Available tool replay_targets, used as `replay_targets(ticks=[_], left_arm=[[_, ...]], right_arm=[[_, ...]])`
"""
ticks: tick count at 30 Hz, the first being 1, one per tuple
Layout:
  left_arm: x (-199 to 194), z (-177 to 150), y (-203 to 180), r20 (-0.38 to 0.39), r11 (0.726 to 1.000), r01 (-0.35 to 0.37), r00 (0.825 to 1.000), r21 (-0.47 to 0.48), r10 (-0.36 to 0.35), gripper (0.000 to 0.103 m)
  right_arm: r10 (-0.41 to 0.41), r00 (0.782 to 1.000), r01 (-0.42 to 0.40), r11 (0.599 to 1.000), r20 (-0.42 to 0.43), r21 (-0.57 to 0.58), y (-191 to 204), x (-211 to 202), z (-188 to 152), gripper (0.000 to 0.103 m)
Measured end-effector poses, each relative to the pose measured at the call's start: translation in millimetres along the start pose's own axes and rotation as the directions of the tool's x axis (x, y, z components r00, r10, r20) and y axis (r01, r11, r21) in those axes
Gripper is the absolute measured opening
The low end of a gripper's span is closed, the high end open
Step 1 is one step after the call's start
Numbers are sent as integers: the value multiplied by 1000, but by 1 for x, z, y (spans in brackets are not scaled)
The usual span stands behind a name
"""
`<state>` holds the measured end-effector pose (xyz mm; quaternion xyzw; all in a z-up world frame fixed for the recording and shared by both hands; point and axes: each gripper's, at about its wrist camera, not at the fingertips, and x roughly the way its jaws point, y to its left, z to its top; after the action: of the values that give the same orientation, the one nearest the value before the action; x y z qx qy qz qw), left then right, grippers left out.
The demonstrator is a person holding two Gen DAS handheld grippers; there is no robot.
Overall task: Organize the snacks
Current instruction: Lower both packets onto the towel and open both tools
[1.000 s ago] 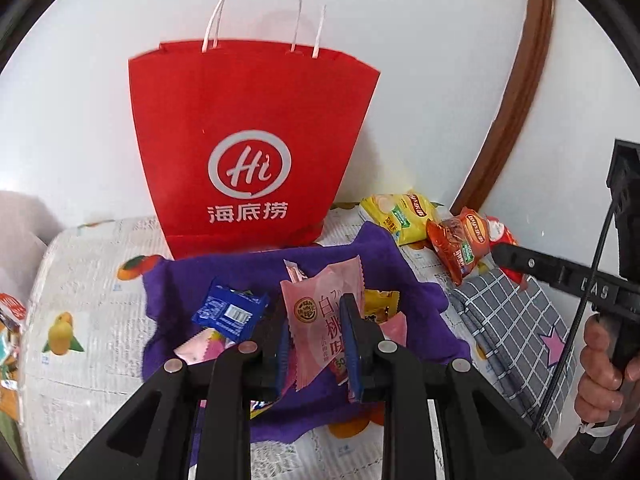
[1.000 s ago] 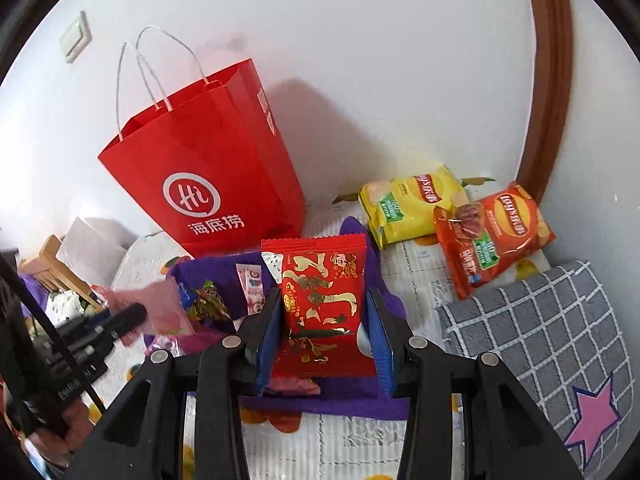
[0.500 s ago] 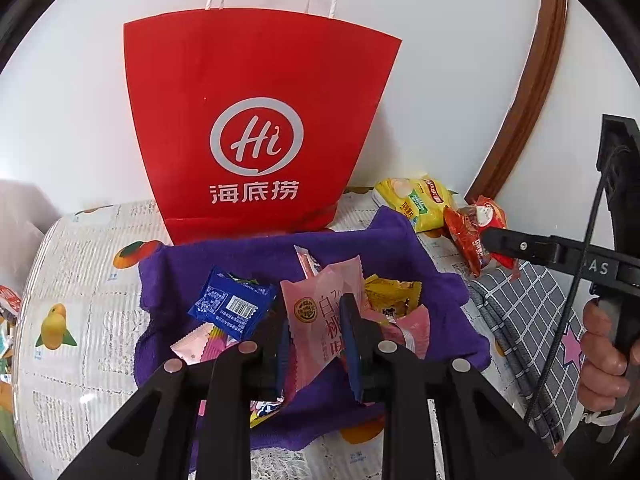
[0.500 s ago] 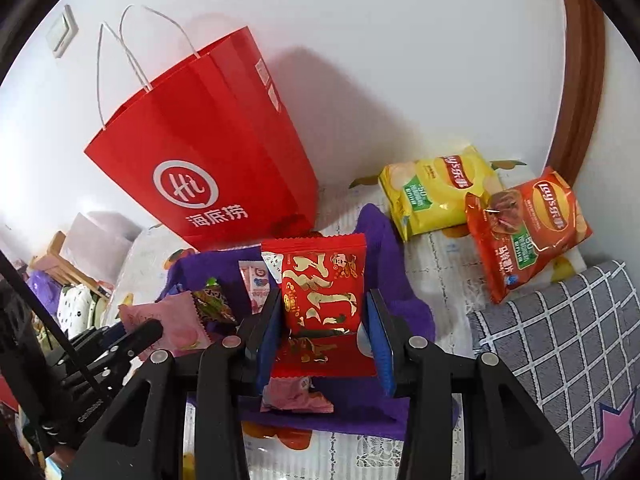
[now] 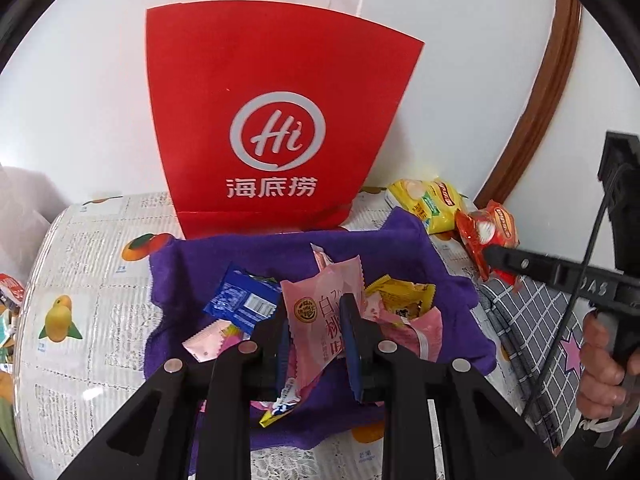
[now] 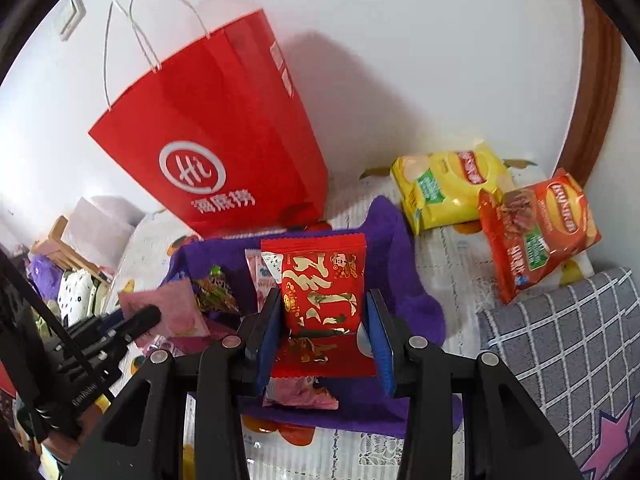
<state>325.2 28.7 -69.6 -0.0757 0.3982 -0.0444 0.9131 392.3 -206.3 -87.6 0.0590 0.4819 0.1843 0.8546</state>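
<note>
My left gripper is shut on a pink snack packet, held above a purple cloth strewn with small snacks. My right gripper is shut on a red and gold snack packet above the same purple cloth. A red paper bag with white handles stands upright behind the cloth against the wall; it also shows in the right wrist view. The left gripper with its pink packet shows at the left of the right wrist view.
A yellow chip bag and an orange chip bag lie to the right of the cloth. A grey checked cushion lies at the right. A blue packet and a yellow packet lie on the cloth. Clutter sits at the far left.
Both grippers have moved closer to the red bag, each still holding its packet. The bag looms larger in both views.
</note>
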Motion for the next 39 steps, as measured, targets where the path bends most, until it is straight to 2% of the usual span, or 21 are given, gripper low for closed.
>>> replay_targets(ticks=[11,22,39], left_arm=[[7,-4,-2,-23,1000,-7,1000,-3,7,22],[12,-10,-9,-41,1000,7,999,7,-7,22],[24,-14,-12,-79,1000,19,997,6,-18,22]], right_arm=[[-54,995,56,998,-87,19,-9,28,-4,41],[-63,985,72,996,-160,52,-17,55,-8,41],[-62,979,78,994,-196,76,-24,69,-9,42]])
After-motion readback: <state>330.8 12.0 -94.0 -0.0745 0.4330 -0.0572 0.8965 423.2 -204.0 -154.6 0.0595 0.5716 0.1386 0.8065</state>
